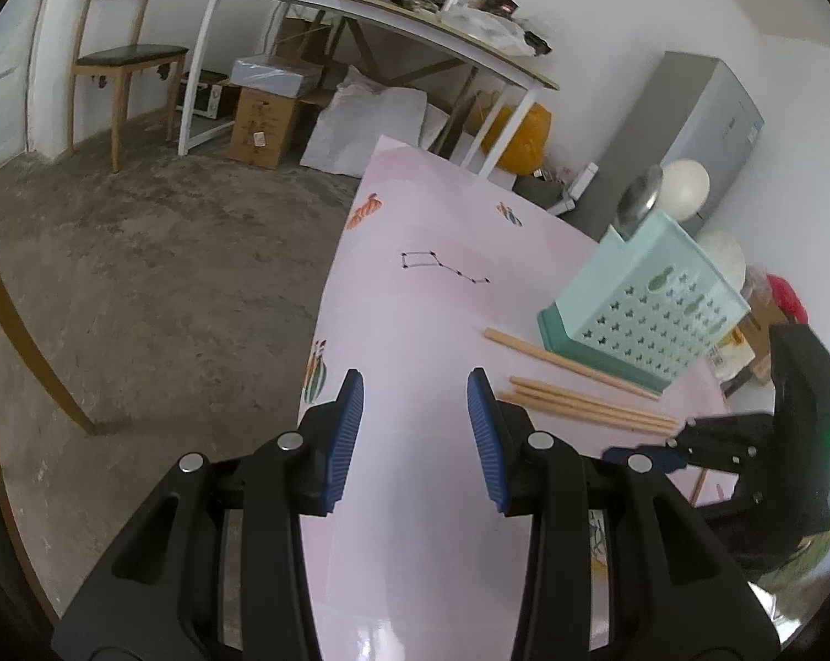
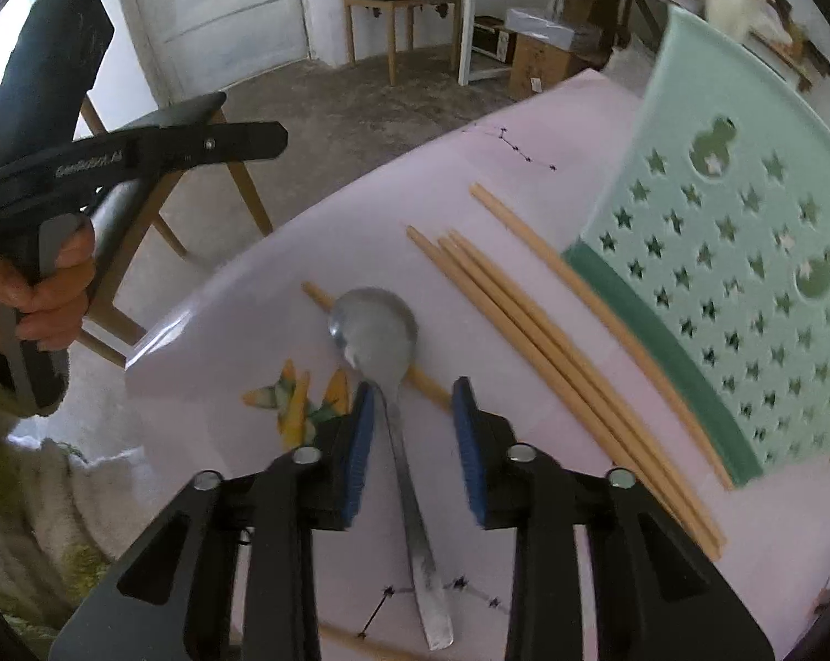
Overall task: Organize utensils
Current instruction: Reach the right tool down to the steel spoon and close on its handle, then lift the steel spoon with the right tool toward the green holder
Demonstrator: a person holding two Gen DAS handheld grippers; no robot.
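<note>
A metal spoon (image 2: 373,325) lies on the pink table (image 2: 260,330), bowl away from me, across one wooden chopstick (image 2: 426,385). My right gripper (image 2: 413,399) is low over the spoon's handle. The handle runs between the jaws close to the left pad, with a gap to the right pad. Several chopsticks (image 2: 525,330) lie beside a mint basket (image 2: 745,275). My left gripper (image 1: 415,385) hovers open over bare table with nothing in it. From there I see the chopsticks (image 1: 580,402), the basket (image 1: 646,308) with a second spoon (image 1: 640,198) standing in it, and the right gripper (image 1: 651,454).
The table's edge (image 1: 326,297) drops to a concrete floor on the left. A wooden chair (image 2: 156,209) stands close to the table. A hand (image 2: 40,286) holds the left tool. A cluttered white table (image 1: 359,5), boxes and a chair sit by the far wall.
</note>
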